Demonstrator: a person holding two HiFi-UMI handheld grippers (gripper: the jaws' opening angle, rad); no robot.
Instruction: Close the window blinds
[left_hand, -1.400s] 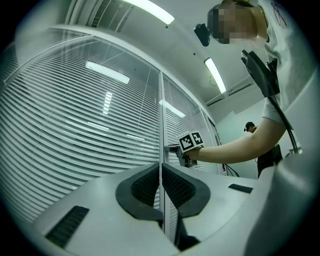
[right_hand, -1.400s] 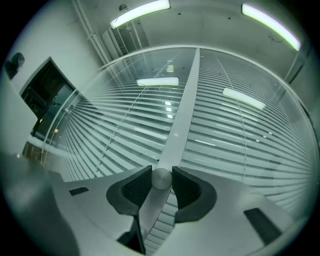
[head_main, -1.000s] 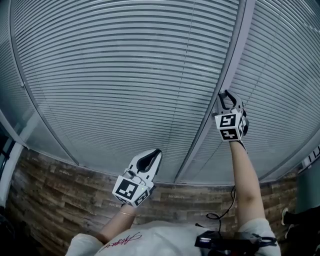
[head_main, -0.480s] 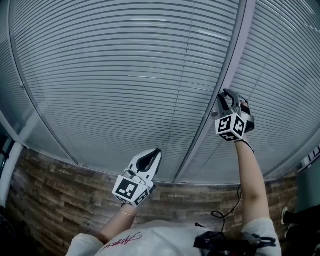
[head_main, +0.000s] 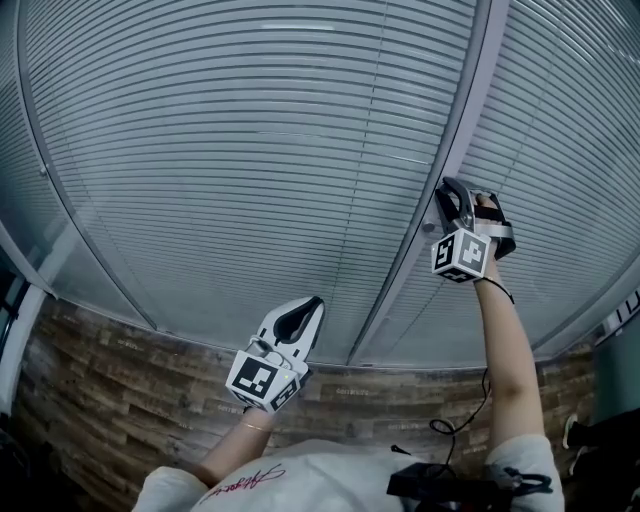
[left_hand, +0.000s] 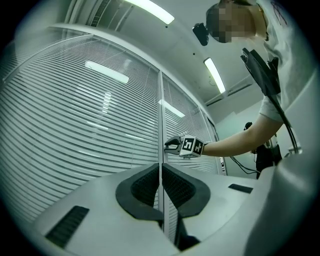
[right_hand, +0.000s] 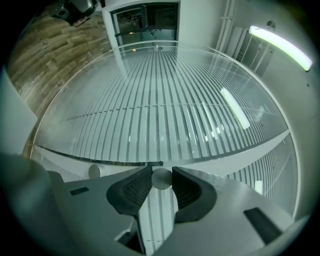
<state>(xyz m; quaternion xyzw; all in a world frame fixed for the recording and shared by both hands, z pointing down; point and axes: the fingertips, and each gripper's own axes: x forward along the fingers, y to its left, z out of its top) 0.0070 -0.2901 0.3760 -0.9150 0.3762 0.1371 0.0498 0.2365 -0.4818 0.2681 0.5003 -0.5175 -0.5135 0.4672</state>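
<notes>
Pale grey, horizontally striped slatted window blinds (head_main: 250, 150); grey metal mullion (head_main: 455, 140); brown wood-grain plank floor (head_main: 100, 400). White plastic left gripper (head_main: 314, 305) and right gripper (head_main: 450, 187), each with black ribbed pads (left_hand: 145, 187) and a black-and-white square-patterned marker cube (head_main: 262, 381). Matt silver round knob (right_hand: 161, 178). White cloth shirt (head_main: 300, 480) bearing red script.

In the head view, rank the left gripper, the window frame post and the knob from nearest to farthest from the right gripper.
1. Knob: gripped between the right gripper's jaws.
2. Window frame post: just beside those jaws, on their left in the picture.
3. Left gripper: farthest, down at the lower left, jaws together.
</notes>
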